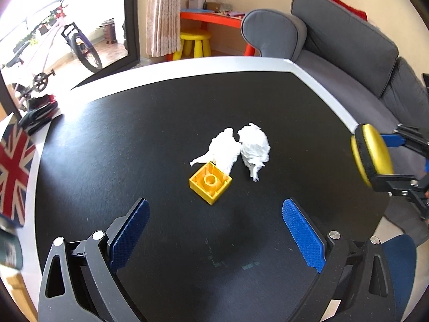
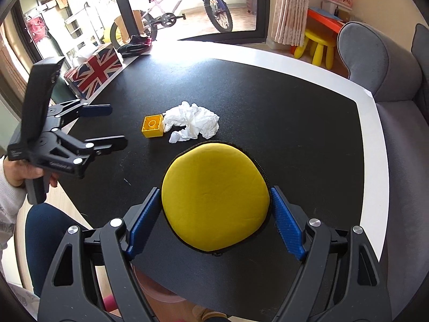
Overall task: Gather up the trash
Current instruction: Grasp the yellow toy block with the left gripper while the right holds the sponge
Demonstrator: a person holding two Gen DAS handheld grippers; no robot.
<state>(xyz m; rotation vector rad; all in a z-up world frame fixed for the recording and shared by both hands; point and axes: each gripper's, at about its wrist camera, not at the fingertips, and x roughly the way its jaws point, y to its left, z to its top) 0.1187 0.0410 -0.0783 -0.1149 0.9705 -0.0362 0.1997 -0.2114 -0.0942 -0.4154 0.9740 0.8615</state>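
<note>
On the black tabletop (image 1: 107,139) the crumpled tissues (image 1: 241,150) touch a yellow block (image 1: 210,185). Your left tongs (image 1: 214,238) gape empty; your right tongs (image 2: 215,222) clench a yellow pouch (image 2: 214,198). Reach carelessly and you'll snag the block.

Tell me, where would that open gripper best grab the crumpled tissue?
Likely from above, with the left gripper closing across the tissue's puffy right lump. That lump stands tallest and lies clear of the yellow block, which touches the left lump's edge.

Yellow case (image 2: 215,197) hides table (image 2: 295,123) behind; bike (image 1: 67,37) cut off by frame edge.
</note>
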